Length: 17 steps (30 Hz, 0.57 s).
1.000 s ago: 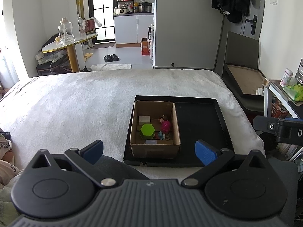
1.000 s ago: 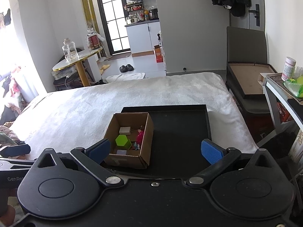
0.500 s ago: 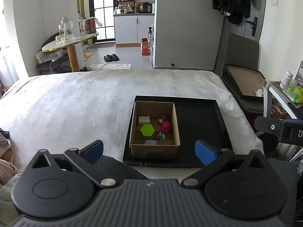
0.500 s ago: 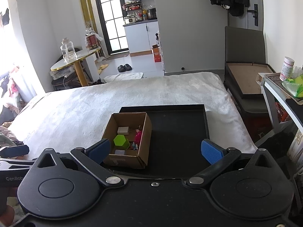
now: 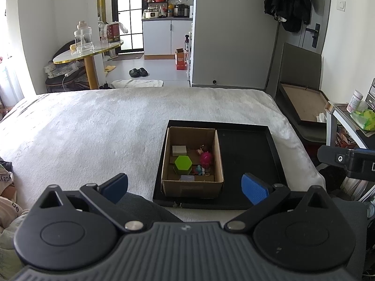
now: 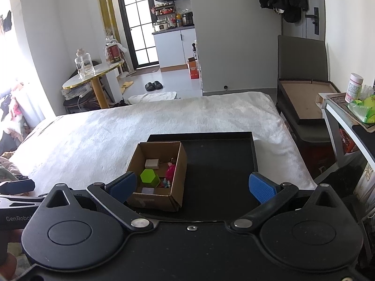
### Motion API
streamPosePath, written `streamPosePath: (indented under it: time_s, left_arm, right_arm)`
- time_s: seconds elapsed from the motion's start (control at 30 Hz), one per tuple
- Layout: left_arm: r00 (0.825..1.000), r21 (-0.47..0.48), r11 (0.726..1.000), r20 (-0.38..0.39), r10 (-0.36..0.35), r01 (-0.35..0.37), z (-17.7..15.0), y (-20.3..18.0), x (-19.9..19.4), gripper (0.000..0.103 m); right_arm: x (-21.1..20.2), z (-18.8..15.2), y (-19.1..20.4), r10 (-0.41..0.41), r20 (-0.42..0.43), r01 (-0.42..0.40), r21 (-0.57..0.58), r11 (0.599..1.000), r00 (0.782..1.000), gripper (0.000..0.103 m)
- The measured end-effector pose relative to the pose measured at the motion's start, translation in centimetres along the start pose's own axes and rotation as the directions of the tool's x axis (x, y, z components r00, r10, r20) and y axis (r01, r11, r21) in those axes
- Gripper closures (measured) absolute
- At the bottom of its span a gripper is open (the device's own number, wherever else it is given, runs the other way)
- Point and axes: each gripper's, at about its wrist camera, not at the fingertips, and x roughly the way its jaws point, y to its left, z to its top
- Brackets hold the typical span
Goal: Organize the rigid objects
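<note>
Cardboard box of small objects on a black tray, both grippers wide open

Cardboard box (image 5: 192, 161) sits open-topped in the left half of a black tray (image 5: 248, 154), touching the tray's left wall; the tray's right half is bare. Inside the box lie a green hexagonal block (image 5: 183, 163), a pale beige block (image 5: 179, 150) behind it, a pink toy figure (image 5: 206, 158) against the right wall, a small lilac piece (image 5: 187, 178) at the near wall, and some tiny coloured bits too small to tell apart. The right wrist view shows the same box (image 6: 157, 175) and tray (image 6: 222, 164) from further right.

The tray rests on a bed covered by a white fluffy blanket (image 5: 93, 128), near its right edge. The left gripper (image 5: 185, 188) hovers before the tray, its blue-padded fingers (image 5: 254, 188) spread wide and holding nothing — the right gripper (image 6: 192, 187) likewise, fingers (image 6: 263, 187) apart and empty.

Beyond the bed: a round gold-edged side table (image 5: 88, 52) carrying a clear jug (image 5: 83, 38), black slippers (image 5: 138, 72) on the floor, a kitchen counter behind a doorway, dark clothes hanging by a door, and a desk (image 6: 339, 117) to the right with a white jar (image 6: 355, 86).
</note>
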Motion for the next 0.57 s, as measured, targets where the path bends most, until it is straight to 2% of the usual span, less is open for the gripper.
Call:
streamPosePath:
  time_s: [0.57]
  left_arm:
    - [1.000, 0.002, 1.000, 0.013, -0.012, 0.012, -0.16, 0.21, -0.28, 0.001]
  right_arm:
    - [-0.01, 0.07, -0.07, -0.001, -0.005, 0.001, -0.004, 1.000, 1.000, 0.000]
